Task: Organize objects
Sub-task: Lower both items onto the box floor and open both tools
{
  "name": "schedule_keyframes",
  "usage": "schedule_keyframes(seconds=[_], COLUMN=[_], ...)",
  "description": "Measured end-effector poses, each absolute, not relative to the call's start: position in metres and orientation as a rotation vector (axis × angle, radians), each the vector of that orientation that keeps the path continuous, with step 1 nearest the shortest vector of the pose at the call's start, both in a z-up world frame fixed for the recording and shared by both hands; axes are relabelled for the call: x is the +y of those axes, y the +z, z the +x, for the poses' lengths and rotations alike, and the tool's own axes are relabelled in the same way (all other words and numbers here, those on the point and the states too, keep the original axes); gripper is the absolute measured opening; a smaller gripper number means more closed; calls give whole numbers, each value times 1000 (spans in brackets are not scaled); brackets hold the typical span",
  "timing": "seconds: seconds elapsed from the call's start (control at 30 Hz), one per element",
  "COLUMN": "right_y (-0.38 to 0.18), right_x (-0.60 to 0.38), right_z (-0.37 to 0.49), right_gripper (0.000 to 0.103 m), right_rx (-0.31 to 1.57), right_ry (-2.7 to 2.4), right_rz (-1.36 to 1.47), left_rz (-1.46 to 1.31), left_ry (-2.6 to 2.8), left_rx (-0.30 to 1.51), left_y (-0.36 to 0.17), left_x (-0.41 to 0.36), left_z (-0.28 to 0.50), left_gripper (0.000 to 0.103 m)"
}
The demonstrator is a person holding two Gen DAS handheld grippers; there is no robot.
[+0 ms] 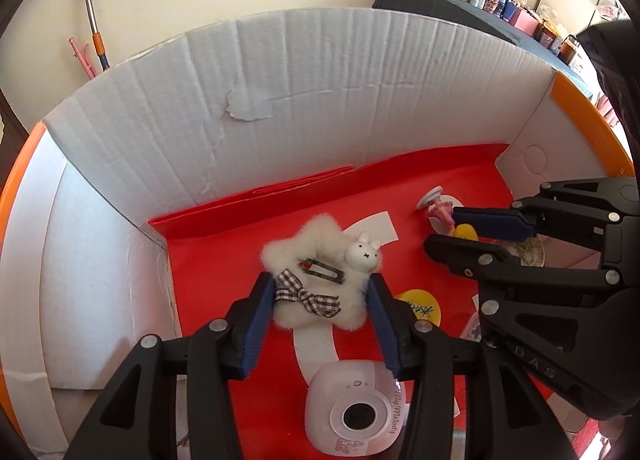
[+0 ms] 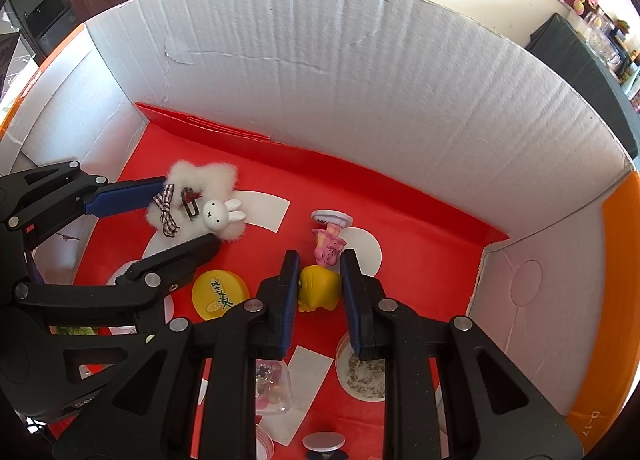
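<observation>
A white fluffy star-shaped plush (image 1: 320, 280) with a checked bow, a hair clip and a white bunny head lies on the red floor of a cardboard box (image 1: 320, 99). My left gripper (image 1: 322, 292) has its blue pads against both sides of the plush, which also shows in the right wrist view (image 2: 192, 195). My right gripper (image 2: 320, 280) is closed on the yellow head of a toy figure (image 2: 320, 286) with a pink dress and a round base; this figure lies on its side.
A yellow round lid (image 2: 220, 294), a pink toy camera (image 1: 356, 412), a round dish with granules (image 2: 360, 376), a clear case of small beads (image 2: 272, 384) and white paper pieces lie on the red floor. White box walls (image 2: 400, 99) surround it.
</observation>
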State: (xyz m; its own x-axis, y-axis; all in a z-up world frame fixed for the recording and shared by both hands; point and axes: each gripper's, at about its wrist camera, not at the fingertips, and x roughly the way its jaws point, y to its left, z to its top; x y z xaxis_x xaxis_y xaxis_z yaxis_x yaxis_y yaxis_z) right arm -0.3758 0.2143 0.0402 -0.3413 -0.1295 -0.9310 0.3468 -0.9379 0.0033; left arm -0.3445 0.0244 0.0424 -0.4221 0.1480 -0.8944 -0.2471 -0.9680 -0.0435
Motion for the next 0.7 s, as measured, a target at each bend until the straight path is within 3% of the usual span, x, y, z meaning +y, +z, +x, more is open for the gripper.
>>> schedule_keyframes(seconds=[0.7], right_y=[46], right_x=[232], right_z=[-374], right_gripper=[21], right_rx=[295], right_ry=[-2352], right_rz=[1609], left_rz=[-1530], left_ry=[2465], left_rx=[124], left_y=[43], left_x=[21], left_z=[-351], left_gripper=[57])
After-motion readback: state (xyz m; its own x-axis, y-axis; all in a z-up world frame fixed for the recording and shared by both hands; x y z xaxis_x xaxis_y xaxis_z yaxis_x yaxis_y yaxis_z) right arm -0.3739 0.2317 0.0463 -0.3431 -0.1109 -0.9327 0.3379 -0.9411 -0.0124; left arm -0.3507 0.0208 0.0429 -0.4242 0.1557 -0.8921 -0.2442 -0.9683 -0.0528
